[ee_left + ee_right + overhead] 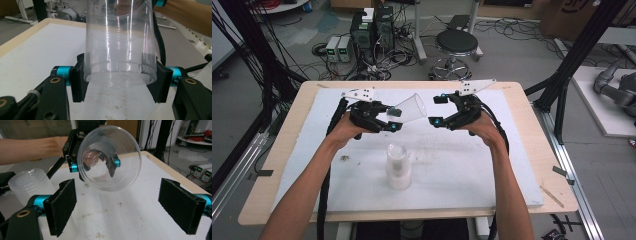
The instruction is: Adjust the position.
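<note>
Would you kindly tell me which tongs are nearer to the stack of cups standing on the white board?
Left, by a little. The left tongs, shut on a clear cup, hang just behind the stack of cups; the right tongs, open, sit behind it and farther to the right.

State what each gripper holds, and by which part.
The left gripper clamps a clear plastic cup across its base, mouth tilted toward the right gripper, which is open and holds nothing.
</note>
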Motion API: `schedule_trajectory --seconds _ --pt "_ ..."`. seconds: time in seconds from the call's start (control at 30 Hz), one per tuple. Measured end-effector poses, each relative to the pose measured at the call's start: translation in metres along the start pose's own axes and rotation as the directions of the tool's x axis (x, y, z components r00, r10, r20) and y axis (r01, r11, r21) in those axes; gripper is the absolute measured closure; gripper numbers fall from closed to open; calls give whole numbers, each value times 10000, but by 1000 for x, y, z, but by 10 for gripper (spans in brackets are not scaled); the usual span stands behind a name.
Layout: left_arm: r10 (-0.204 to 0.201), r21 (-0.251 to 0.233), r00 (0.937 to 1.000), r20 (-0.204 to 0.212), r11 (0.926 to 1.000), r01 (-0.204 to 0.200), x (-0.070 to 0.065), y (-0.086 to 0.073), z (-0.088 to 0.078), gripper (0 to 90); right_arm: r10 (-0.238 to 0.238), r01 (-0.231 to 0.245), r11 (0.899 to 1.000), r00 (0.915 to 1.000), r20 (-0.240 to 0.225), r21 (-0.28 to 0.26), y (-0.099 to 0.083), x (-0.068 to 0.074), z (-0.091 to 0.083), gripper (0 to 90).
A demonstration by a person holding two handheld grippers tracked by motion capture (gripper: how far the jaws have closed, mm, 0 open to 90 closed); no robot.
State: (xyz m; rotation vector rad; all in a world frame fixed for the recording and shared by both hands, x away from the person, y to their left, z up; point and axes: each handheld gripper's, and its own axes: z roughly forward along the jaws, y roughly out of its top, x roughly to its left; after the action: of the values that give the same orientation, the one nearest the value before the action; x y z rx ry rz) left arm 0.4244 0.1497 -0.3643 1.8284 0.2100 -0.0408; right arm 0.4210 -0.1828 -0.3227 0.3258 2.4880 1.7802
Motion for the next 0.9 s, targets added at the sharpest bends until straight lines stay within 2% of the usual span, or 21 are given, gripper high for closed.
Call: schedule_trajectory --seconds 0.17,0.23,0.43,0.77,0.9 --pt "83 -153 10000 46 9998 -82 -1 1 1 415 225 -229 9987 9997 -87 -446 -13 -2 6 151" --pt "170 -281 9998 100 9995 -167 -2 1 1 415 356 -359 9989 9993 -119 -315 -15 -2 8 151" --pt "382 -670 9992 152 9971 -371 -3 3 4 415 218 -238 9977 9993 -317 -639 -12 0 11 151" --pt "608 -884 9981 90 9943 -597 -5 4 13 416 115 -150 9977 9985 -541 -654 -11 3 13 151" --pt "694 -1134 9976 21 9912 -687 -5 5 14 416 61 -102 9978 9980 -628 -655 -11 3 15 151"
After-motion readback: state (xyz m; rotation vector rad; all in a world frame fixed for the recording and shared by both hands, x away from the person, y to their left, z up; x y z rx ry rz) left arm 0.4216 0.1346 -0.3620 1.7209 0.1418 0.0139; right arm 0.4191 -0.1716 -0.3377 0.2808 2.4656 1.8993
